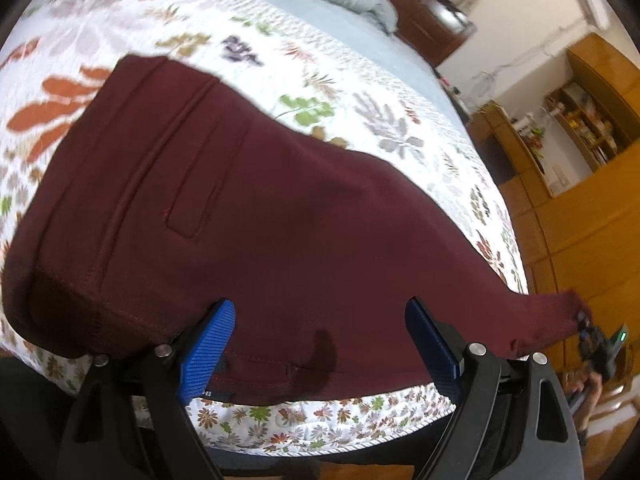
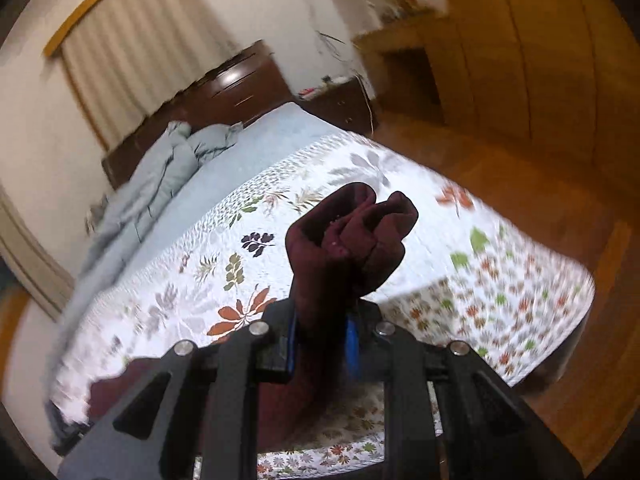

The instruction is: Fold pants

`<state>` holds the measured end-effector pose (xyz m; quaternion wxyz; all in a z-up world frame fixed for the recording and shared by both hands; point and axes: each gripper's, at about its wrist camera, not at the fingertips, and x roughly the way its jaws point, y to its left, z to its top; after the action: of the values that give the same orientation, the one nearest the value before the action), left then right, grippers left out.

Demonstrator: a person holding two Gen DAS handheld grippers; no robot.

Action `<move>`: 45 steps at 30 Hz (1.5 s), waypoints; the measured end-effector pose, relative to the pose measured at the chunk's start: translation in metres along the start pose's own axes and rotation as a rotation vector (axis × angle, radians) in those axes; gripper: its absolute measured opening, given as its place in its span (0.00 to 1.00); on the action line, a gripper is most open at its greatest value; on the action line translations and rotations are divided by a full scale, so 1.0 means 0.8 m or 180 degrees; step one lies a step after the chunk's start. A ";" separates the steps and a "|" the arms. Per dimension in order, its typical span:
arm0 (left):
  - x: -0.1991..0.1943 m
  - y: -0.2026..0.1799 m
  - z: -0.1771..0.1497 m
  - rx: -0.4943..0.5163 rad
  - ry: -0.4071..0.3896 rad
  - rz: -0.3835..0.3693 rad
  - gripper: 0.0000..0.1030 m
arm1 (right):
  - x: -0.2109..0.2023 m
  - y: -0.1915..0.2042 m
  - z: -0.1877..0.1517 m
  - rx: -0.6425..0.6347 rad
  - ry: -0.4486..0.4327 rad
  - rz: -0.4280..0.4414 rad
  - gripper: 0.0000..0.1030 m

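Dark maroon pants (image 1: 224, 208) lie across the floral bedspread (image 1: 256, 48), waistband and a back pocket at the left. My left gripper (image 1: 320, 336) hovers open at the near hem, blue pads wide apart, the cloth lying between them untouched. The leg end stretches to the right, pulled up off the bed edge by my right gripper (image 1: 588, 326). In the right wrist view, that right gripper (image 2: 322, 338) is shut on a bunched wad of the pants (image 2: 352, 236), which sticks up above its blue pads, lifted over the bed.
A crumpled grey-blue duvet (image 2: 160, 176) lies at the bed's head beside the dark wooden headboard (image 2: 236, 84). Wooden wardrobes and shelves (image 1: 580, 128) stand past the bed's right side. Wood floor (image 2: 520, 184) surrounds the bed.
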<state>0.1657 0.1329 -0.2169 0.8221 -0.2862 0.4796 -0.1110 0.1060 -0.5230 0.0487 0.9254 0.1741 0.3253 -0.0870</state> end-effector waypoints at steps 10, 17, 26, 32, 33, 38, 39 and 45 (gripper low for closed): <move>-0.028 -0.017 -0.010 0.0338 -0.0099 -0.0113 0.85 | -0.004 0.119 0.015 -0.0759 -0.0108 -0.0167 0.17; -0.038 -0.019 -0.020 0.0428 -0.0152 -0.0170 0.85 | 0.004 0.199 0.006 -0.1128 -0.0080 -0.0175 0.17; -0.042 -0.015 -0.032 0.0367 -0.0165 -0.0331 0.85 | 0.032 0.311 -0.049 -0.1916 -0.0051 -0.0301 0.17; -0.041 -0.013 -0.035 0.0355 -0.0150 -0.0385 0.85 | 0.057 0.361 -0.085 -0.2180 0.0131 -0.0192 0.17; -0.042 -0.012 -0.035 0.0346 -0.0156 -0.0394 0.85 | 0.060 0.369 -0.091 -0.2213 0.0161 -0.0178 0.17; -0.045 -0.008 -0.035 0.0318 -0.0179 -0.0439 0.85 | 0.073 0.402 -0.117 -0.2458 0.0258 -0.0222 0.17; -0.045 -0.007 -0.035 0.0307 -0.0182 -0.0454 0.85 | 0.075 0.408 -0.123 -0.2511 0.0270 -0.0246 0.17; -0.047 -0.002 -0.036 0.0264 -0.0192 -0.0506 0.85 | 0.100 0.445 -0.207 -0.3309 0.0202 -0.0662 0.17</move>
<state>0.1221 0.1386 -0.1997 0.8358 -0.2922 0.4254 -0.1871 0.1708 -0.1350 -0.0274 0.8657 -0.3382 0.3689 -0.0004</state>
